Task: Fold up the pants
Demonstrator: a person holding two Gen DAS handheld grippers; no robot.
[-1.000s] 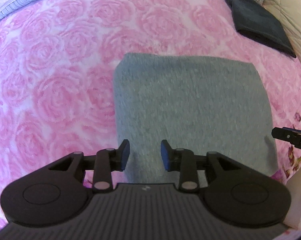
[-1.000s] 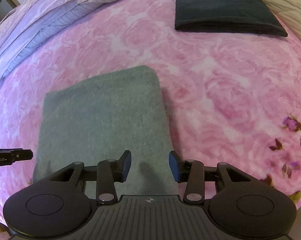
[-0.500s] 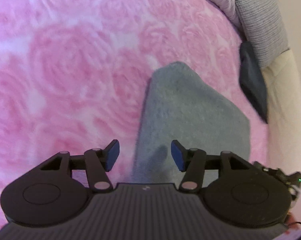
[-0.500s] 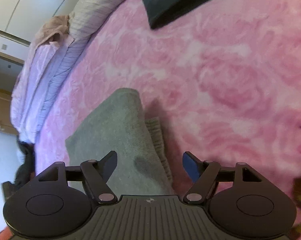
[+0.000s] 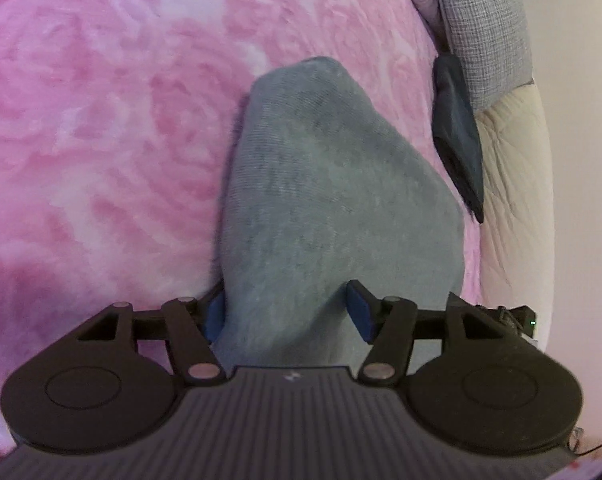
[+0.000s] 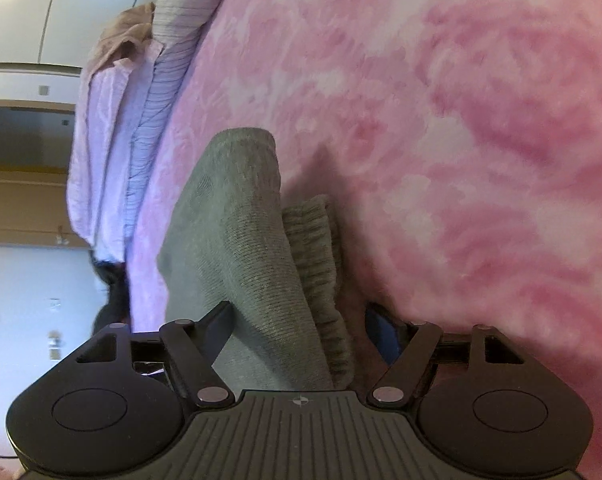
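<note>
Left tool (image 5: 287,312): released, jaws just widened, straddling the near left edge of the folded grey knit pants (image 5: 325,184); pads not pressing. Right tool (image 6: 301,330): released, jaws spread wide, straddling the pants' (image 6: 241,240) near right edge and ribbed waistband. Pants lie on the pink rose-patterned bed cover (image 5: 101,120). Folded dark cloth (image 5: 457,128) and grey checked pillow (image 5: 485,28) lie far right.

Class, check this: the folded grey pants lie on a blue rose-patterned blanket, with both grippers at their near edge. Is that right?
Not quite: the blanket is pink, not blue, as the left wrist view shows. The folded grey pants do lie on it, with the left gripper and right gripper at their near edge.
</note>
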